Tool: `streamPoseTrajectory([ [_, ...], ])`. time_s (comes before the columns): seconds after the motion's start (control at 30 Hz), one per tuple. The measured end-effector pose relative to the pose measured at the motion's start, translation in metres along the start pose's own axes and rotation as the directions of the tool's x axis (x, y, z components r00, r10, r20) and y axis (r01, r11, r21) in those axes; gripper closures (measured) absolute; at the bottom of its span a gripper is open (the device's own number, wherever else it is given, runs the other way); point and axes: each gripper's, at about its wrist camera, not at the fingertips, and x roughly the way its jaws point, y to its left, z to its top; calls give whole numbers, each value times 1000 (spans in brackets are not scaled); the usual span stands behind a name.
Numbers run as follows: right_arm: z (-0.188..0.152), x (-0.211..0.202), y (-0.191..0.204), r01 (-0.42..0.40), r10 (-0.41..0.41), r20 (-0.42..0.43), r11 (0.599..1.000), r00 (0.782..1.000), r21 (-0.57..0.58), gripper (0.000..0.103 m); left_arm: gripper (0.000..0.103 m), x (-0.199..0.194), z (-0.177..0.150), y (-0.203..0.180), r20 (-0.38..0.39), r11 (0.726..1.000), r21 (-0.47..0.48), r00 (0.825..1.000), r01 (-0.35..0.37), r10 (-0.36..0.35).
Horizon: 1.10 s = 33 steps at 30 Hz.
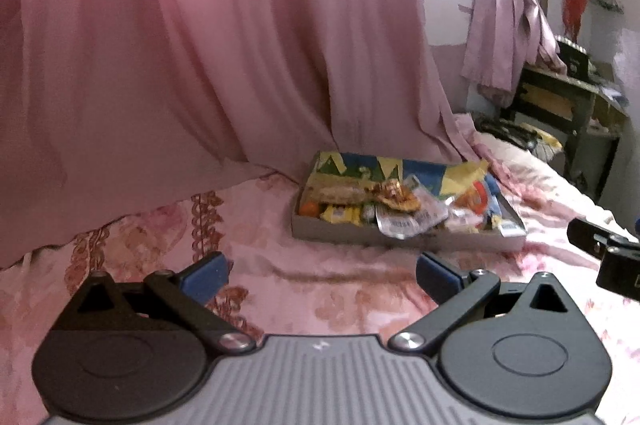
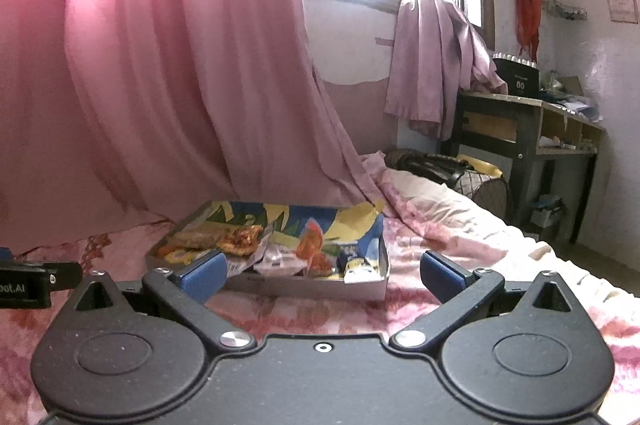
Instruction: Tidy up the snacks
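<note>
1. Snacks (image 1: 394, 209) (image 2: 256, 249): mixed wrappers piled loose in a shallow box; yellow bars at the near-left corner in the left wrist view, an orange-brown pack toward the centre, silver/clear packets to the right. Individual labels too blurred to read.
2. Box (image 1: 344, 235) (image 2: 320, 287): low cardboard tray w/ plain near wall and a blue-yellow-green printed back flap standing up. It lies flat on the bed, near the foot of the curtain.
3. Left gripper (image 1: 322, 275): jaws spread wide, nothing between the blue pads. Box sits ahead of the jaws, apart from them, shifted a little right of the centre line; the left pad (image 1: 208, 275) faces bare bedcover.
4. Right gripper (image 2: 322, 277): jaws likewise wide, holding nothing. Box is closer here, ahead and left of centre; in this view the left pad (image 2: 206, 275) overlaps the box's near-left corner, contact cannot be told. Right pad (image 2: 440, 275) is over bedcover, beside the box.
5. Each gripper shows at the other's frame edge: right one at far right of the left wrist view (image 1: 604, 249), left one at far left of the right wrist view (image 2: 28, 283).
6. Bed (image 1: 280, 265) (image 2: 460, 249): pink floral cover, rumpled.
7. Curtain (image 1: 180, 45) (image 2: 160, 65): pink, hanging behind the box, hem resting on the bed.
8. Table (image 1: 576, 97) (image 2: 532, 121): dark, cluttered, by the far wall, well apart from the box.
</note>
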Motion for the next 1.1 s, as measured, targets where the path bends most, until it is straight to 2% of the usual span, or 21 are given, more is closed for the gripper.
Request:
streamPoseTrajectory([
  [0.27, -17, -32, -6, -17, 16, -44, 1000, 999, -9, 1, 0, -26, -20, -9, -26, 999, 32, 1000, -7, 8],
  [0.63, -34, -49, -17, -12, 15, -145, 1000, 989, 22, 1, 0, -44, -44, -27, -79, 996, 87, 997, -15, 22],
  [1.1, -39, -61, -15, -23, 24, -171, 1000, 985, 11, 1, 0, -49, -52, -27, -107, 995, 88, 993, -44, 53],
])
